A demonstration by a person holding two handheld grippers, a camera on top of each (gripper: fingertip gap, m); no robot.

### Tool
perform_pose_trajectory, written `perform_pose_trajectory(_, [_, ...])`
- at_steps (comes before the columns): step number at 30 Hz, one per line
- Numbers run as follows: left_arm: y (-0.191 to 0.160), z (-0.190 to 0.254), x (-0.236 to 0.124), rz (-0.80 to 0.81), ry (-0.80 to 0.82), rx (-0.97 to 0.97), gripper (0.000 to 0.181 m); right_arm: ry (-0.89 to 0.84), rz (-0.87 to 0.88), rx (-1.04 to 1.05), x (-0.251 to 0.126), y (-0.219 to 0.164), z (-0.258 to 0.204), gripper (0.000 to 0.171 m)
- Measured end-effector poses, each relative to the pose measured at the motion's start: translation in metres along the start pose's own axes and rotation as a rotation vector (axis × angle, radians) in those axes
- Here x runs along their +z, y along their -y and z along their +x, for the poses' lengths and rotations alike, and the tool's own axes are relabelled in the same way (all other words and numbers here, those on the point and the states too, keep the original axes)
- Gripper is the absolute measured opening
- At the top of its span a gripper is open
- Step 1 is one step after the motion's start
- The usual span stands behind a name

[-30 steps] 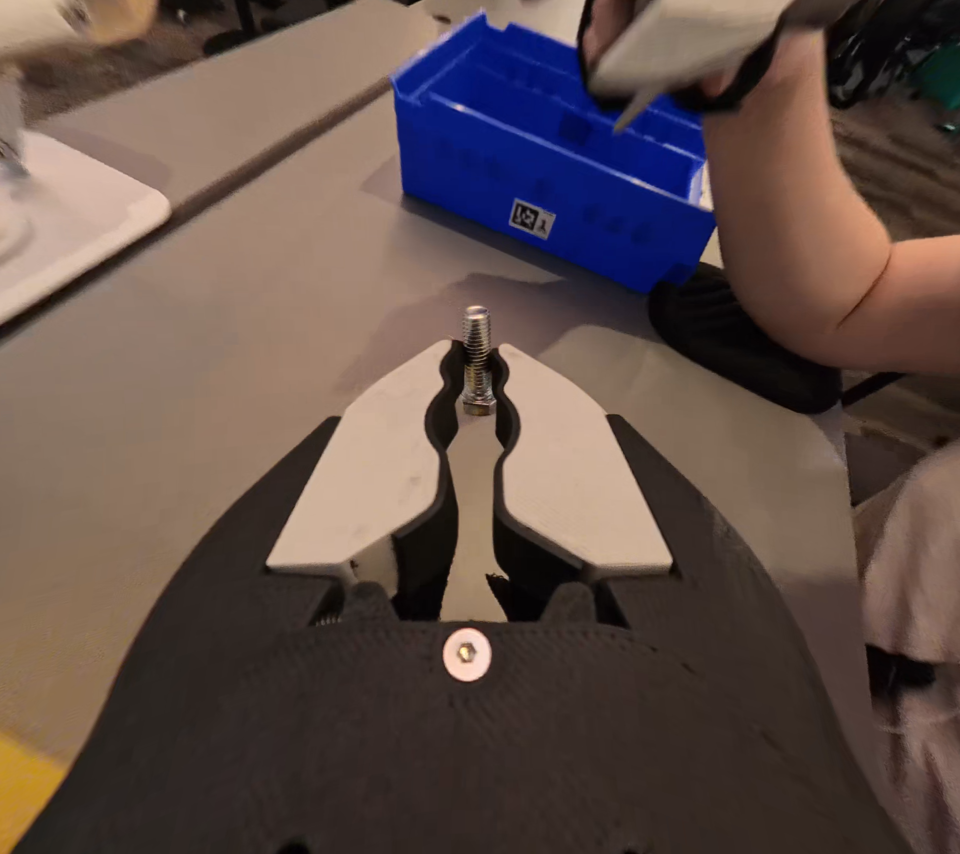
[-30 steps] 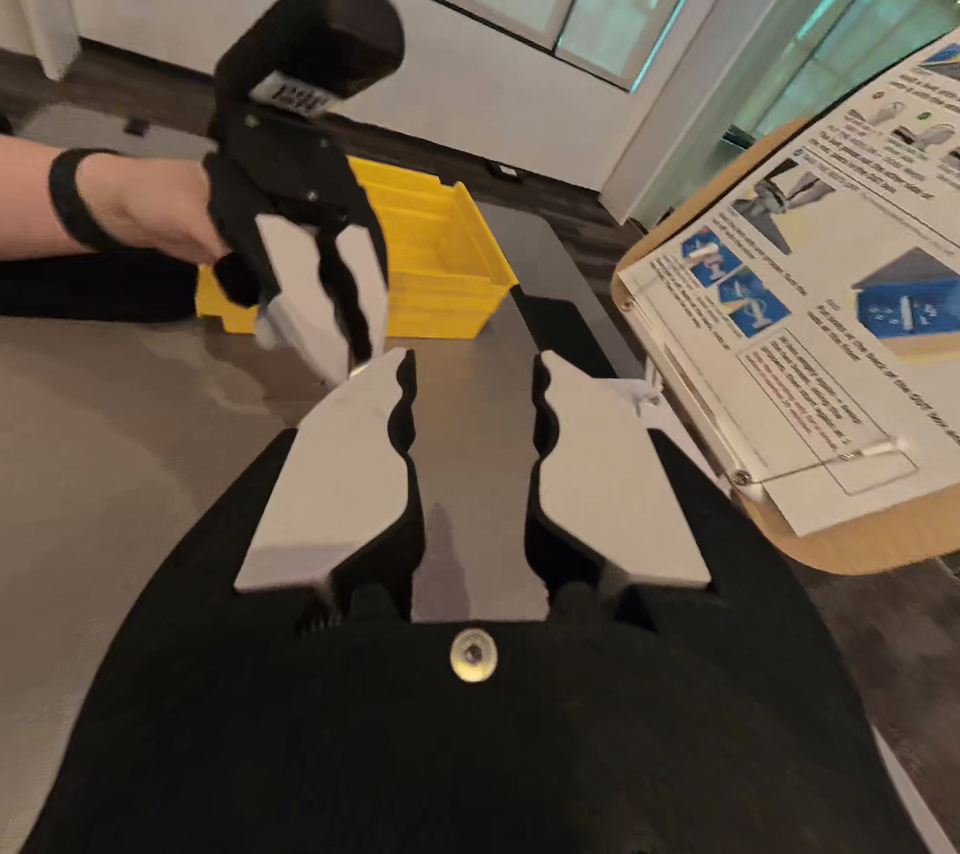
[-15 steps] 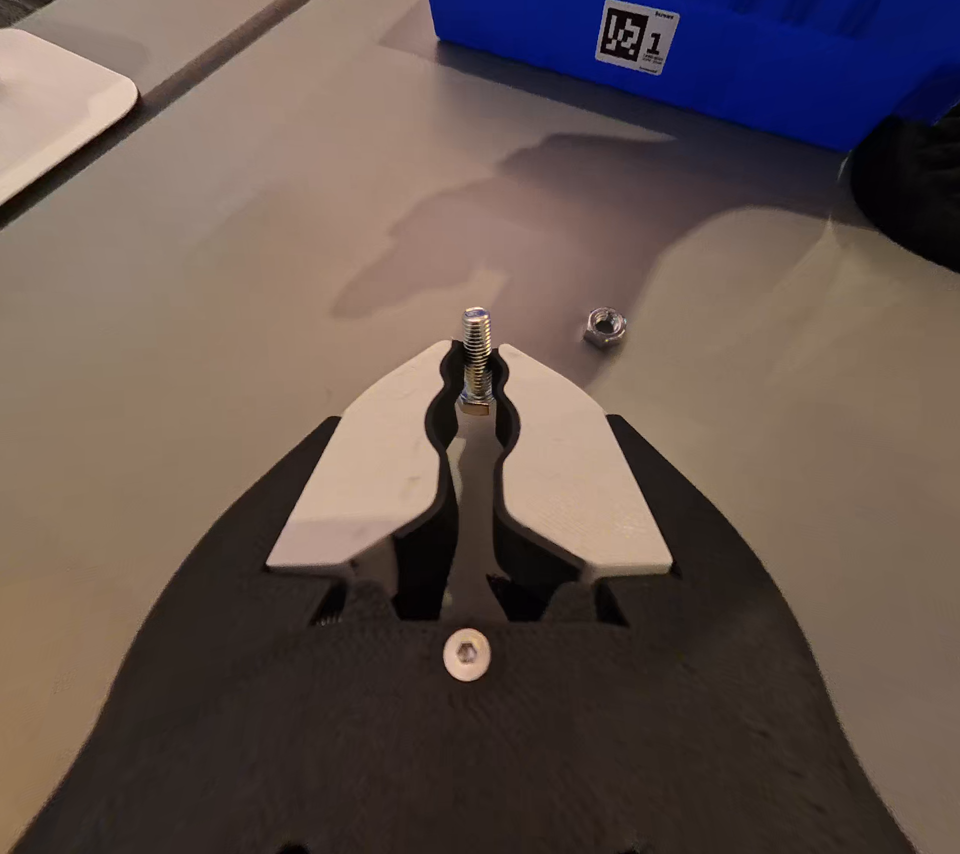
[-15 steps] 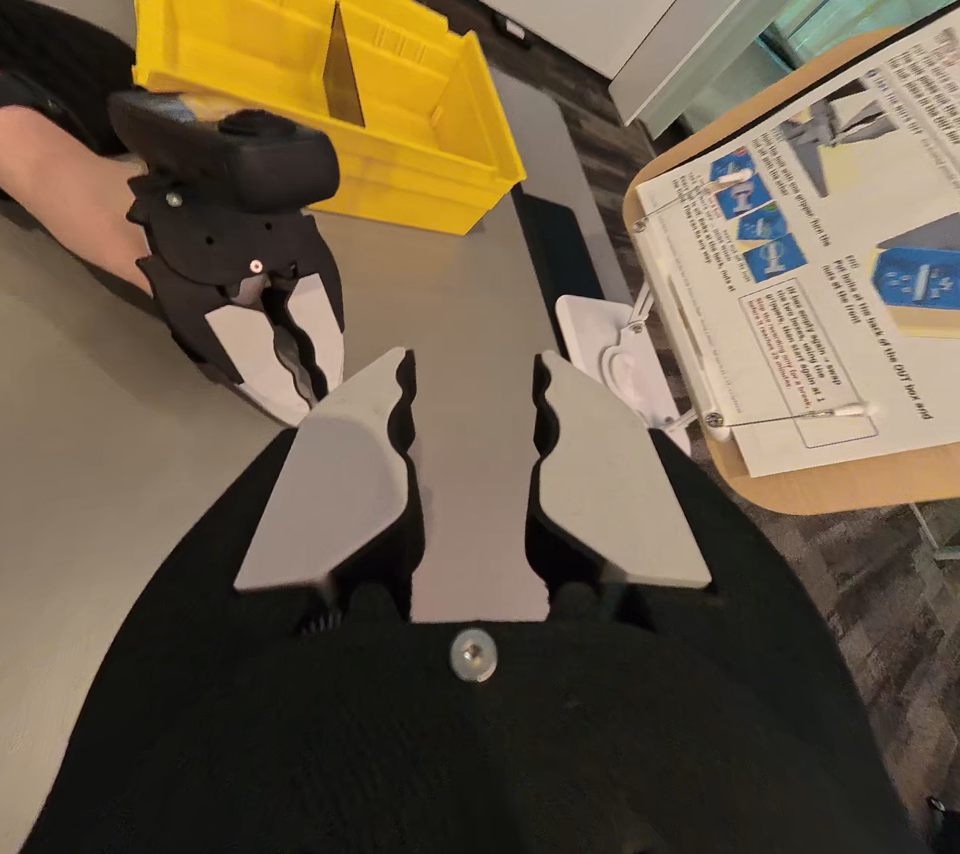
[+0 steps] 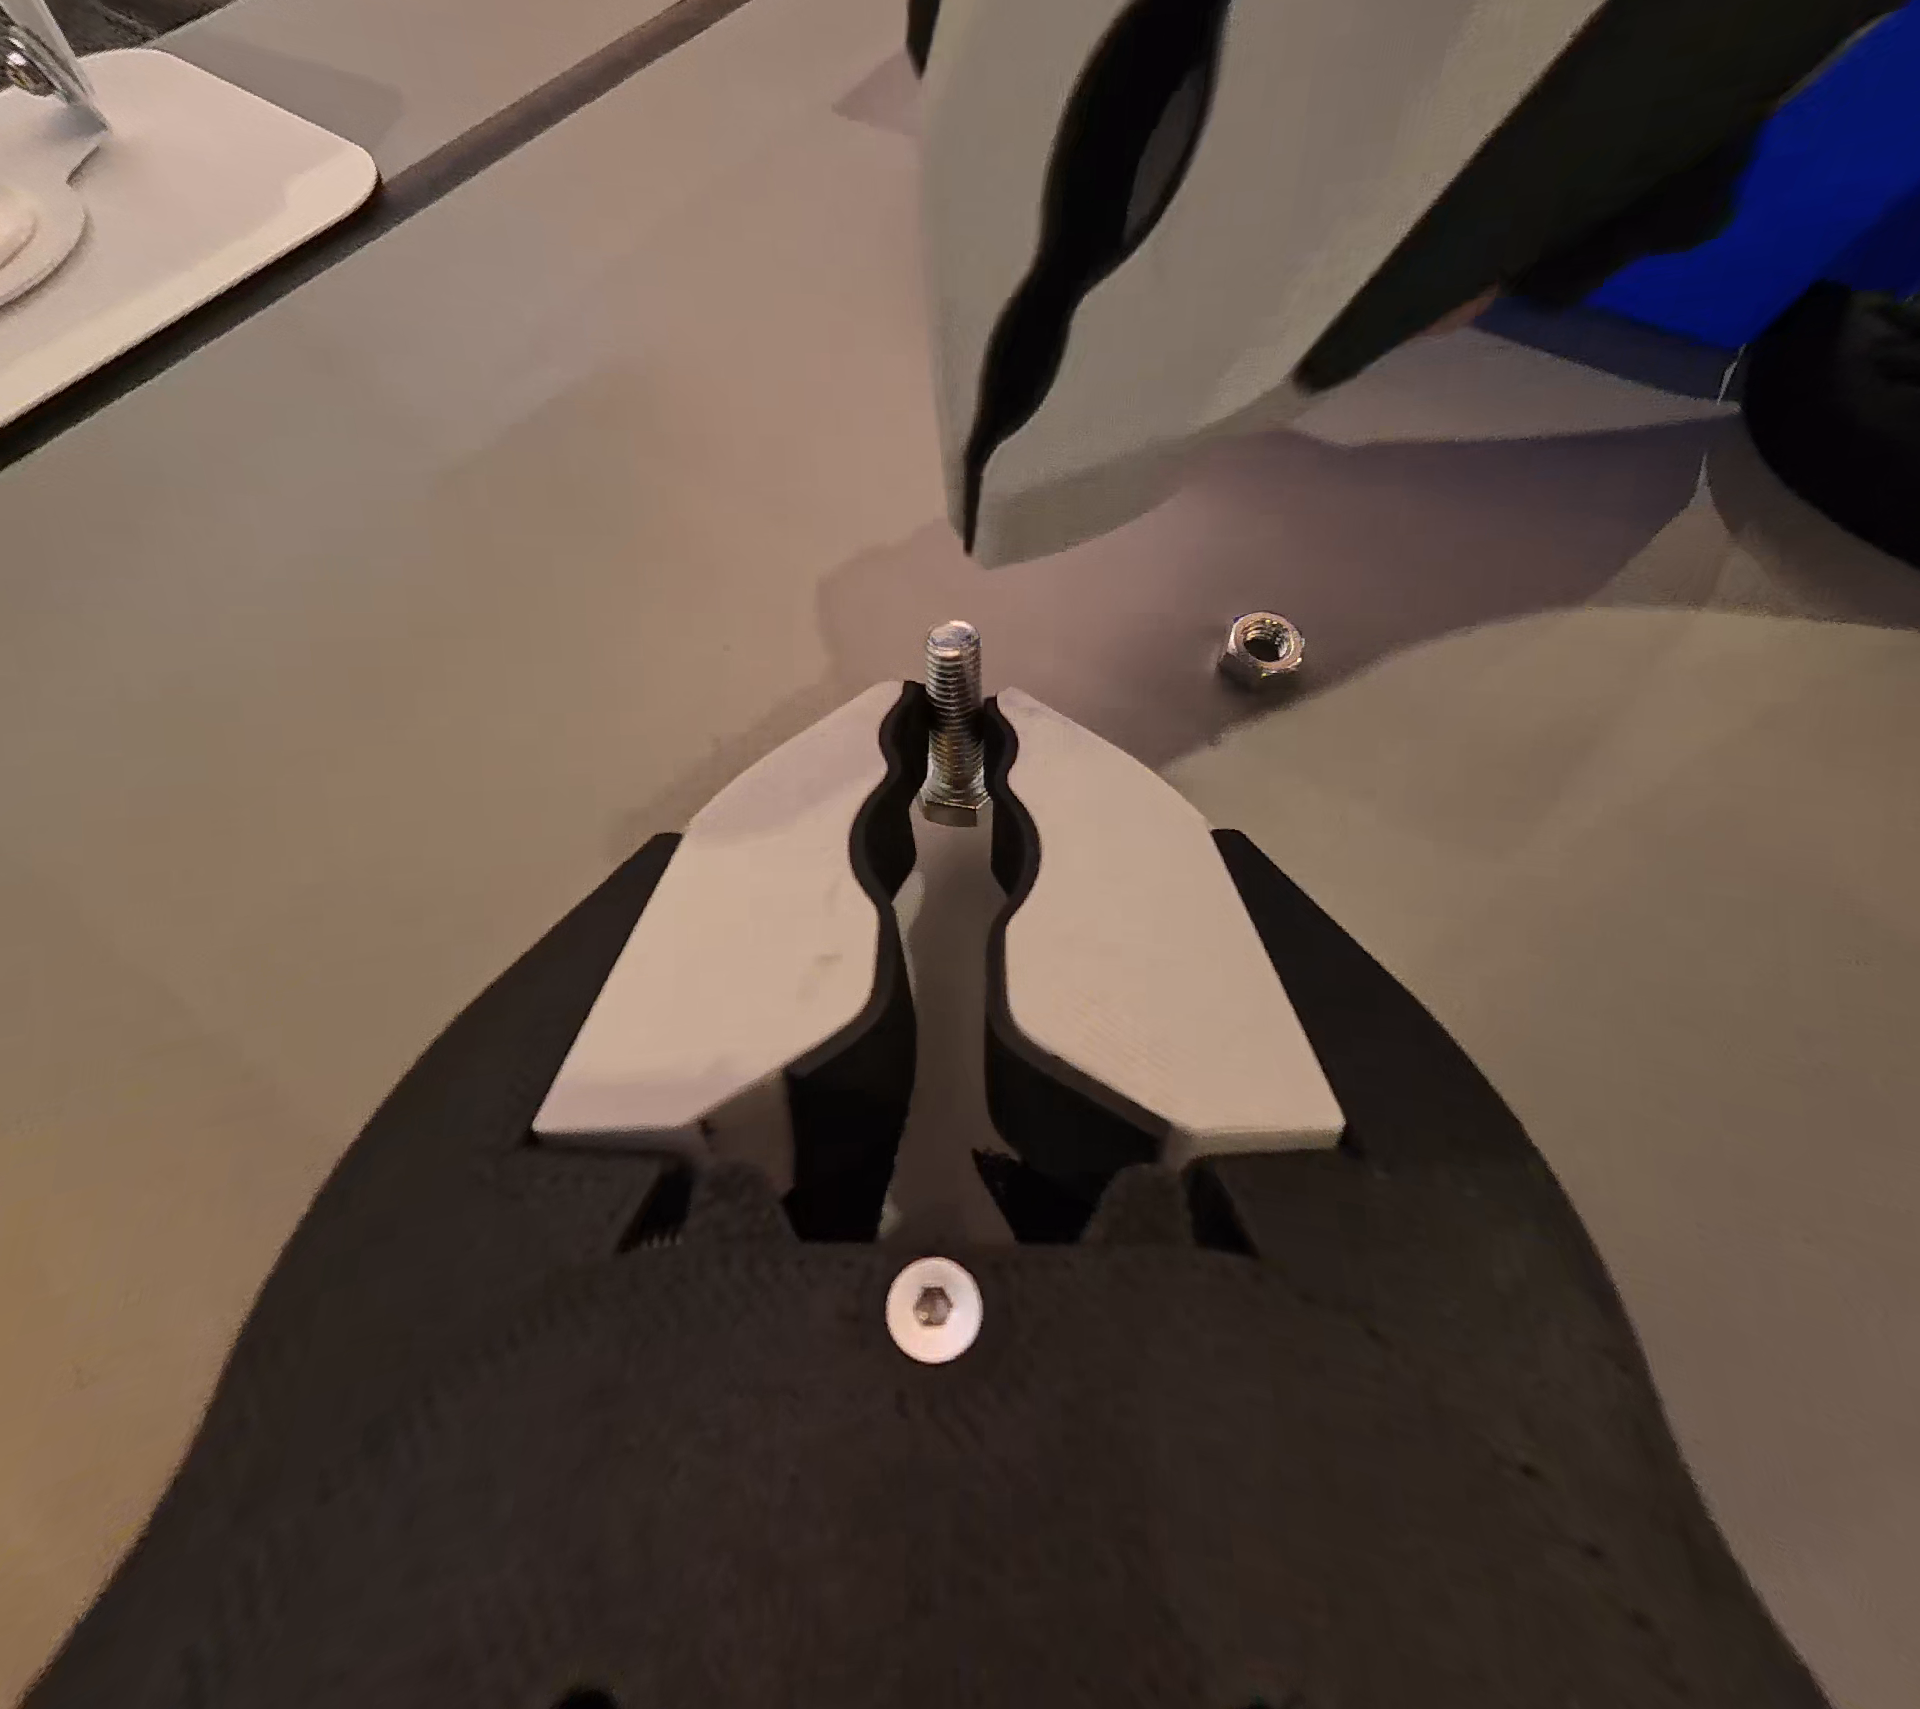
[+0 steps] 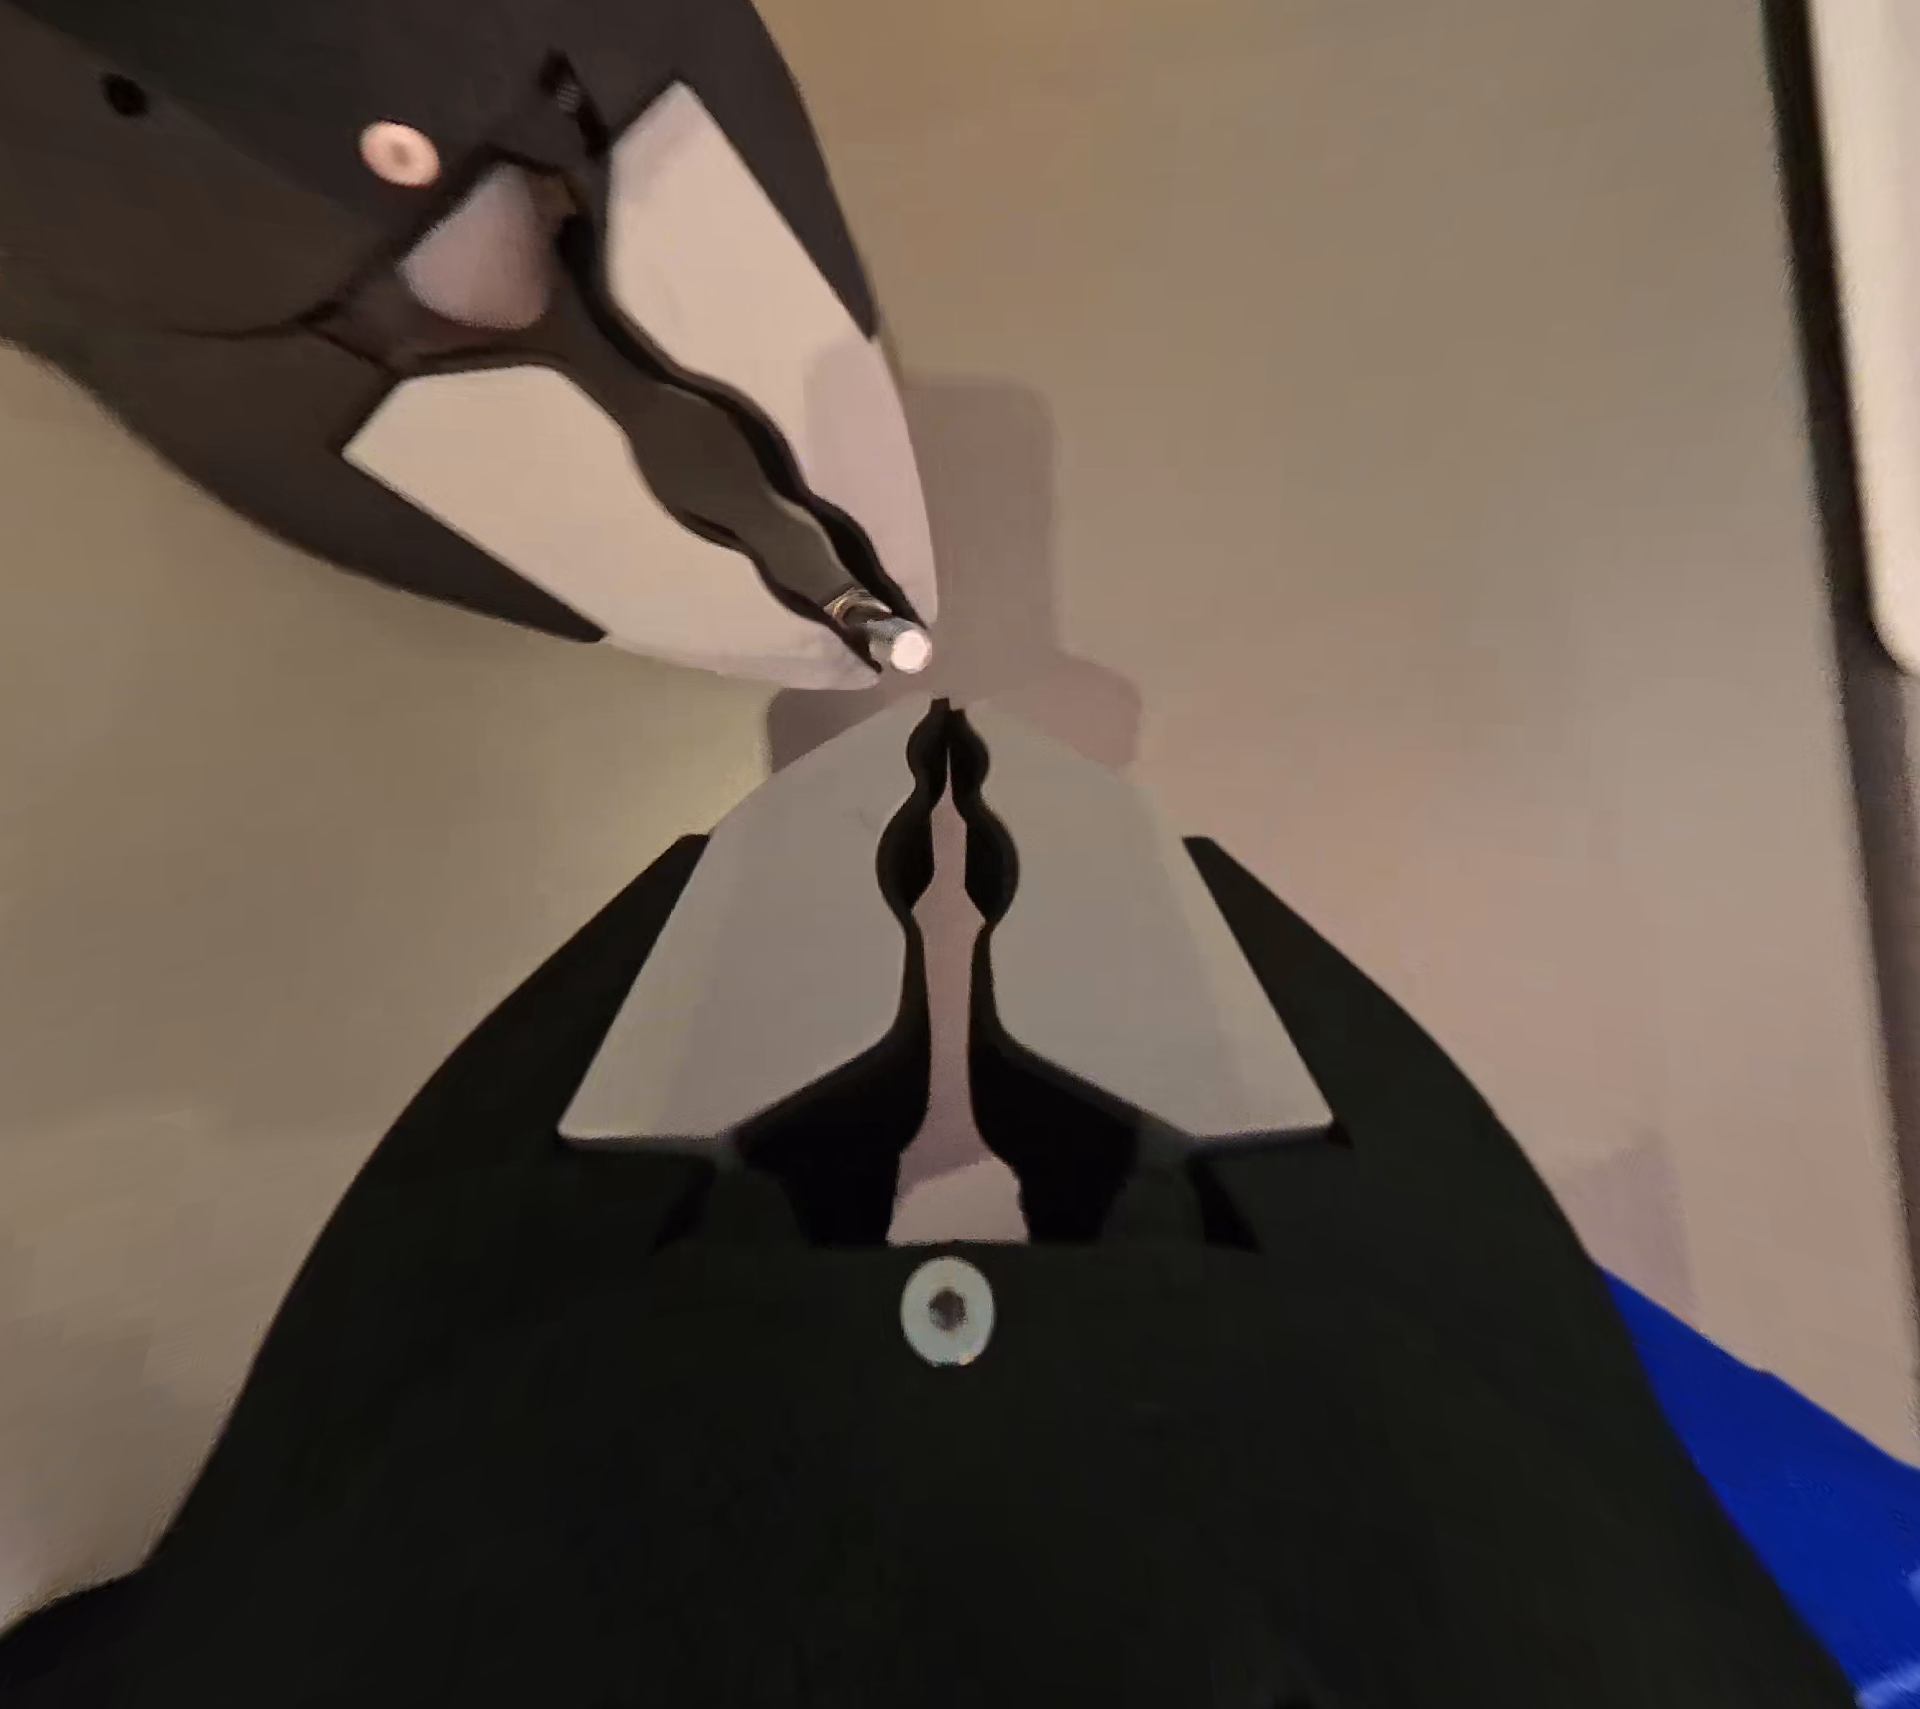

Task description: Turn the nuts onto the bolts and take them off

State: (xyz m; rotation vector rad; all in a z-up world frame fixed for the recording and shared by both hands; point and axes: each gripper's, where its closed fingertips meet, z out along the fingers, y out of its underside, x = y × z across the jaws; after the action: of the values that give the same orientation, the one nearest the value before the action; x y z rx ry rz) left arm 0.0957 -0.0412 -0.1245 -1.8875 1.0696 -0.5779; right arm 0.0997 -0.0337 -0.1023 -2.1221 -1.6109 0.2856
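Note:
My left gripper (image 5: 951, 701) is shut on a silver bolt (image 5: 948, 724), which it holds by the lower shank just above the head, threaded end pointing away. A loose silver nut (image 5: 1260, 647) lies on the grey table (image 5: 416, 620), just right of the bolt. My right gripper (image 6: 943, 709) is shut with nothing between its fingers. In the left wrist view it hangs tips down (image 5: 977, 516) just above and beyond the bolt's tip. In the right wrist view the left gripper (image 6: 883, 631) comes in from the upper left, with the bolt's end (image 6: 906, 647) almost touching my right fingertips.
A blue bin (image 5: 1829, 205) stands at the right behind the right gripper; its corner shows in the right wrist view (image 6: 1787, 1503). A white stand base (image 5: 177, 194) sits at the left, across a seam in the table. A black pad (image 5: 1849, 412) lies at the right edge. The grippers are tip to tip, or close to it. From the left gripper's tips to the loose silver nut (image 5: 1260, 647) is close to 8 cm.
The right gripper has shut and swung down from facing across the table to point at the bolt's tip. The left gripper still holds the bolt, and the nut stays on the table.

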Motion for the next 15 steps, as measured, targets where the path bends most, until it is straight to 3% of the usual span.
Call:
perform_pose_trajectory(1, [0.000, 0.000, 0.000, 0.002, -0.003, -0.002, 0.009, 0.007, -0.014, 0.038, 0.005, -0.003, 0.002, 0.001])
perform_pose_trajectory(15, [-0.006, 0.009, 0.005, -0.039, -0.009, 0.088, 0.010, 0.128, -0.042, 0.060, 0.020, -0.008, -0.010, 0.001])
